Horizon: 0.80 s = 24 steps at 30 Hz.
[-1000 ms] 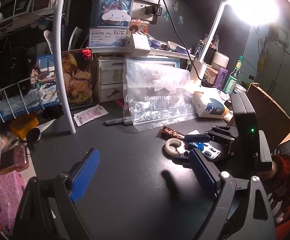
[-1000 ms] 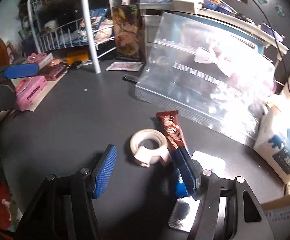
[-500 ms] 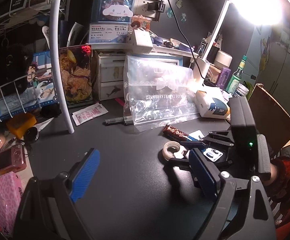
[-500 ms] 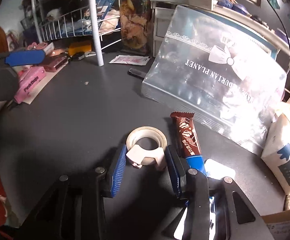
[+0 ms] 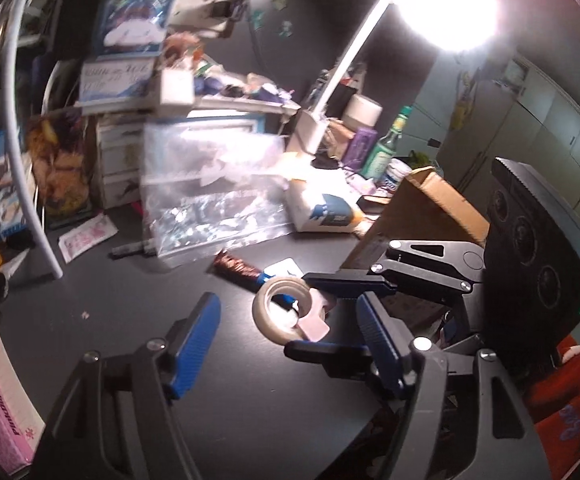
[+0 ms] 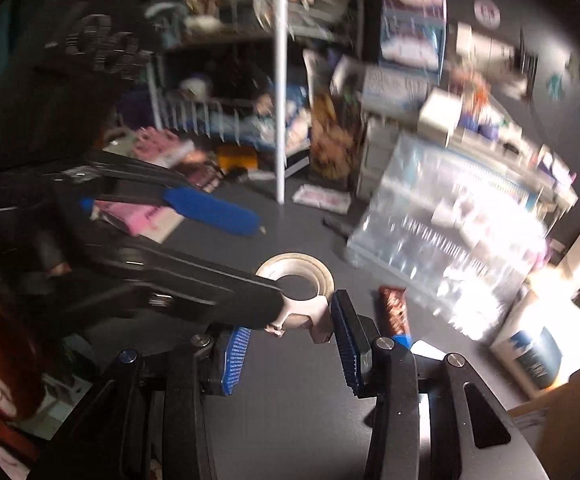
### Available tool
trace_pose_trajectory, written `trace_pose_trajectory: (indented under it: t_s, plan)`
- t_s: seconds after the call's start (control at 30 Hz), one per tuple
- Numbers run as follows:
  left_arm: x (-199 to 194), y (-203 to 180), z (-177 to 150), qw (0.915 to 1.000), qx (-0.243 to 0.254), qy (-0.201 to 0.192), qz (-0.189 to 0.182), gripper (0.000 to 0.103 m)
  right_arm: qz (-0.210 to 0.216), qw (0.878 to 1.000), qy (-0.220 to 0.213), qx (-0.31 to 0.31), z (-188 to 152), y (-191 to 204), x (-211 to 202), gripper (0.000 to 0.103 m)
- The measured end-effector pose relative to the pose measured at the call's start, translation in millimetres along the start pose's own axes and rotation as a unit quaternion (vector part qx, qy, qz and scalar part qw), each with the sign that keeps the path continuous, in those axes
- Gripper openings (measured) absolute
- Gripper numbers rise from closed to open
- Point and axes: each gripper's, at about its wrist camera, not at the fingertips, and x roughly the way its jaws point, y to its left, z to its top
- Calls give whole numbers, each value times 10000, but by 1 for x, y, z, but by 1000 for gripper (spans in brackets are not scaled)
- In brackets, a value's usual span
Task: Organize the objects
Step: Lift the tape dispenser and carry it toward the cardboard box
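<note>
Here, in the left wrist view, the left gripper (image 5: 290, 340) stands with its blue-padded fingers (image 5: 193, 340) spread wide and nothing between them, above the dark desk (image 5: 129, 320). Ahead of it the tape roll (image 5: 283, 314) sits in its pale pink dispenser, clamped between the fingers of the right gripper (image 5: 314, 312), which reaches in from the right. Whether the roll touches the desk or is just clear of it cannot be told. A chocolate bar (image 5: 235, 268) lies just behind the roll, and a clear plastic bag (image 5: 209, 192) leans against the drawers further back.

In the right wrist view, the right gripper (image 6: 290, 328) is narrowed onto the dispenser body, its pads pressing the two flat sides, with the ring of the tape roll (image 6: 296, 272) projecting forward beyond the fingertips. The left gripper (image 6: 209, 240) crosses in from the left, one finger near the roll.

As a judgement, the roll is light and rigid. The dispenser's flat plastic sides offer the surest hold, whereas the curved ring could be slick and could swivel or slip under a pinch. The background is blurred.
</note>
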Motion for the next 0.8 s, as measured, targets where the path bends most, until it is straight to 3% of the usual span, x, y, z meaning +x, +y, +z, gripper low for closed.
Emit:
trace_pose_trajectory:
  t_s: [0.1,0.23,0.63,0.8]
  plan:
    - [-9,-22,8,9997,169,-41,-176,56,-114,9996,-125,-208,5,9,-22,35]
    - [-13,-47,19,9990,427,-33,-118,50,-304,9985,-249,-377,9,13,-53,35]
    - [20,-110,67,9942,1013,125,-326,48,-905,9939,-514,-377,1,-24,-116,35]
    - [51,-141,88,9892,1277,358,-626,48,-1198,9904,-645,-240,-10,-49,-143,35]
